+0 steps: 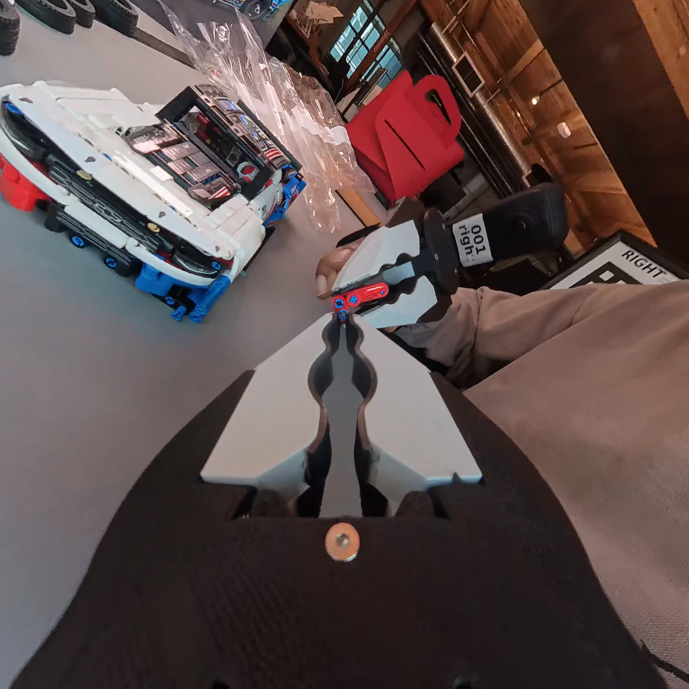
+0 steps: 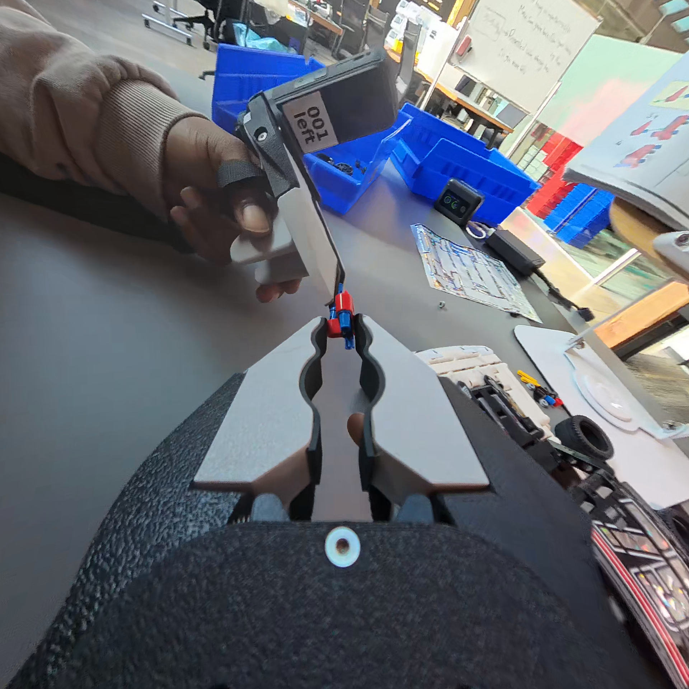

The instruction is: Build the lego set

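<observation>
My right gripper point(image 2: 341, 325) is shut on a small red Lego beam point(image 2: 337, 324) fitted with blue pins, held above the grey table point(image 2: 112, 335). It also shows in the left wrist view point(image 1: 367, 298), gripping the red beam point(image 1: 367, 290). My left gripper point(image 1: 342, 320) is shut on a blue pin point(image 1: 342, 316) at the end of that beam. Its fingertips meet the red piece from above in the right wrist view point(image 2: 336, 294). The white, red and blue Lego car point(image 1: 130, 179) stands on the table to the left, apart from both grippers.
Clear plastic bags point(image 1: 283, 97), a red felt bag point(image 1: 406, 138) and tyres point(image 1: 56, 15) lie beyond the car. Blue bins point(image 2: 447, 156), a sticker sheet point(image 2: 469, 272), an open instruction booklet point(image 2: 641, 130), a loose tyre point(image 2: 585, 436) and small loose pieces point(image 2: 540, 391) are on the right. Both grippers' tips are close together, under 4 cm apart.
</observation>
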Demonstrator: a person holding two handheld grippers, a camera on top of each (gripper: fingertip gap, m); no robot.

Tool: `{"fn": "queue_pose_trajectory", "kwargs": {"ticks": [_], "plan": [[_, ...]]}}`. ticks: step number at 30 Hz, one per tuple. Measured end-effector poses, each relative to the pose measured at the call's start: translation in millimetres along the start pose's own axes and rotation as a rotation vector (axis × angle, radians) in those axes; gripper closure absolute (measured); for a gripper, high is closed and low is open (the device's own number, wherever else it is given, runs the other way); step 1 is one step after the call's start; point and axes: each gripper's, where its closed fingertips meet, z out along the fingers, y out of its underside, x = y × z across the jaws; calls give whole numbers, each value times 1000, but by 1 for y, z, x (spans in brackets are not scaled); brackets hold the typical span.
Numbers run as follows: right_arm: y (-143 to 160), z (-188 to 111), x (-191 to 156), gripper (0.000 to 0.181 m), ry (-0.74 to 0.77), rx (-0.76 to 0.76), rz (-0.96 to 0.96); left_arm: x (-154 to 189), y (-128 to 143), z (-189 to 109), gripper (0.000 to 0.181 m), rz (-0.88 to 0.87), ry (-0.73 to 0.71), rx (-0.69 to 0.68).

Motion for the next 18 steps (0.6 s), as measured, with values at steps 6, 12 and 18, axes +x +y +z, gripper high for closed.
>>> {"fn": "queue_pose_trajectory", "kwargs": {"ticks": [6, 12, 18], "plan": [[-9, -1, 8, 171, 107, 26, -46, 2, -10, 0, 180, -51, 13, 87], [-17, -6, 9, 175, 116, 46, -109, 7, -7, 6, 180, -107, 68, 92], [-27, -14, 5, 164, -23, 141, 42, 6, -16, 4, 180, -175, 100, 148]]}}
